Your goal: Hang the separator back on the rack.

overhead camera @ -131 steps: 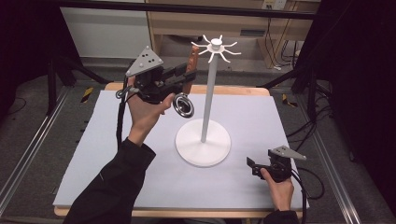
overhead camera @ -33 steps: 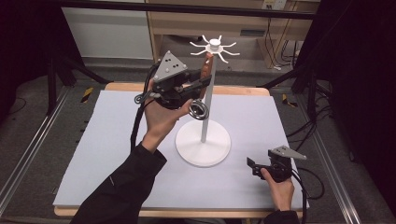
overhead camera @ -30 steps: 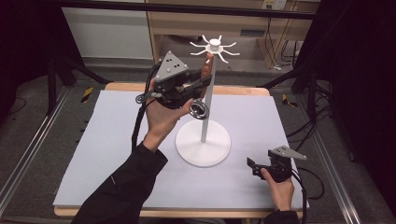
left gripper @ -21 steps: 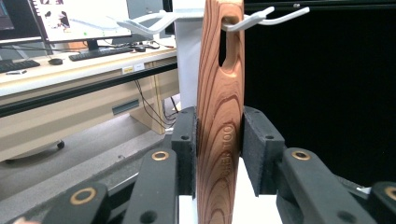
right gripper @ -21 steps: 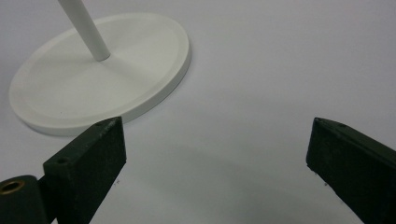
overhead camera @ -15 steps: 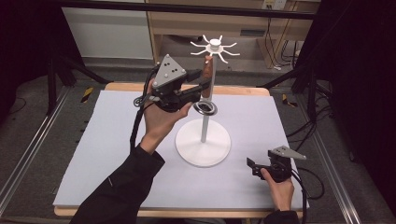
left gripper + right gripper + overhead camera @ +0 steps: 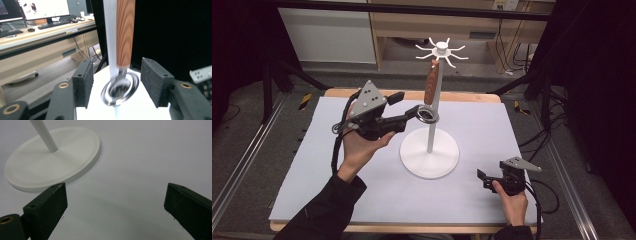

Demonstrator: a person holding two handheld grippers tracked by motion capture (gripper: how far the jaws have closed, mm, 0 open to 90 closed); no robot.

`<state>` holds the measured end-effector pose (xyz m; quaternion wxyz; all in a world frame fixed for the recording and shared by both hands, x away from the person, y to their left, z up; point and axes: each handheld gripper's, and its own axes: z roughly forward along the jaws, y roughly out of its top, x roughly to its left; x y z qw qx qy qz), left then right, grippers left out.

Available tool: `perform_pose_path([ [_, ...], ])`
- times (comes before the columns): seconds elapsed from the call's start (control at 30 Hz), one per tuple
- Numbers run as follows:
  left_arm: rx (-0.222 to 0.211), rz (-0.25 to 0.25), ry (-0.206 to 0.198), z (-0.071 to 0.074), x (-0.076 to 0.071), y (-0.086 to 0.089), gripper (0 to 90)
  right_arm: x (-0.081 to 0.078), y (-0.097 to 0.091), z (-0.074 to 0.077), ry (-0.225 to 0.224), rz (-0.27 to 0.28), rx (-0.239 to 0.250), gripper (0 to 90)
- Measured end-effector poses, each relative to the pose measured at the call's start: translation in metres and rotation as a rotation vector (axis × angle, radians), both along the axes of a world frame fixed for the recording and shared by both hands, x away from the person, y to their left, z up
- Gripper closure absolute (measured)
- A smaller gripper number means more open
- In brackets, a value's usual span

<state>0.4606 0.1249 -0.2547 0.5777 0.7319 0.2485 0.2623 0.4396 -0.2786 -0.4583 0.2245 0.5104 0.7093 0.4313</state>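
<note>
1. Left hand-held gripper (image 7: 414, 111) is raised above the counter (image 7: 307, 165), left of the rack pole. In the left gripper view the jaws stand well apart either side of the strainer's ring; no contact visible, nothing clamped.
2. Small strainer (image 7: 431, 92) with wooden handle (image 7: 125, 32) hangs from one hook of the white hook rack (image 7: 441, 50), handle up beside the pole, metal ring (image 7: 120, 88) at the bottom. The ring is blurred in the left gripper view, so likely swinging.
3. Handling, my read: light, rigid, not fragile. Free-hanging, so it will swing or twist on any side touch. The metal ring looks thin and slick; the wood gives flatter, grippier faces. Take it on the handle, low down, or across the neck just above the ring.
4. Rack base (image 7: 52, 160) is a wide disc on the counter; probably stable, but a sideways tug on the hook could tip it.
5. Right hand-held gripper (image 7: 488, 179) rests low on the counter near the front right corner, jaws wide open, empty, aimed at the rack base.
</note>
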Motion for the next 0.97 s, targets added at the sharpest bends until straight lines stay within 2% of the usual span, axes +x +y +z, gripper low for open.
perform_pose_path([
  [0.1, 0.001, 0.014, 0.029, -0.019, -0.001, 0.017, 41.3, 0.000, -0.001, 0.000, 0.001, 0.000, -0.002, 5.3],
  [0.47, 0.009, 0.117, 0.184, -0.101, 0.000, 0.075, 39.2, -0.001, -0.002, -0.004, 0.016, -0.007, -0.017, 5.4],
  [0.6, 0.053, 0.171, 0.234, -0.132, 0.001, 0.093, 38.1, 0.000, -0.001, -0.006, 0.024, -0.009, -0.029, 5.5],
  [0.73, 0.078, 0.219, 0.297, -0.163, 0.005, 0.109, 37.7, 0.000, -0.002, -0.007, 0.029, -0.013, -0.032, 5.6],
  [0.87, 0.076, 0.252, 0.340, -0.183, 0.006, 0.121, 37.6, -0.001, -0.003, -0.009, 0.034, -0.016, -0.038, 5.7],
  [0.93, 0.093, 0.268, 0.357, -0.189, 0.007, 0.125, 37.6, -0.001, -0.003, -0.009, 0.037, -0.016, -0.043, 5.7],
  [0.97, 0.087, 0.273, 0.363, -0.191, 0.007, 0.126, 37.5, -0.001, -0.003, -0.009, 0.035, -0.015, -0.043, 5.7],
])
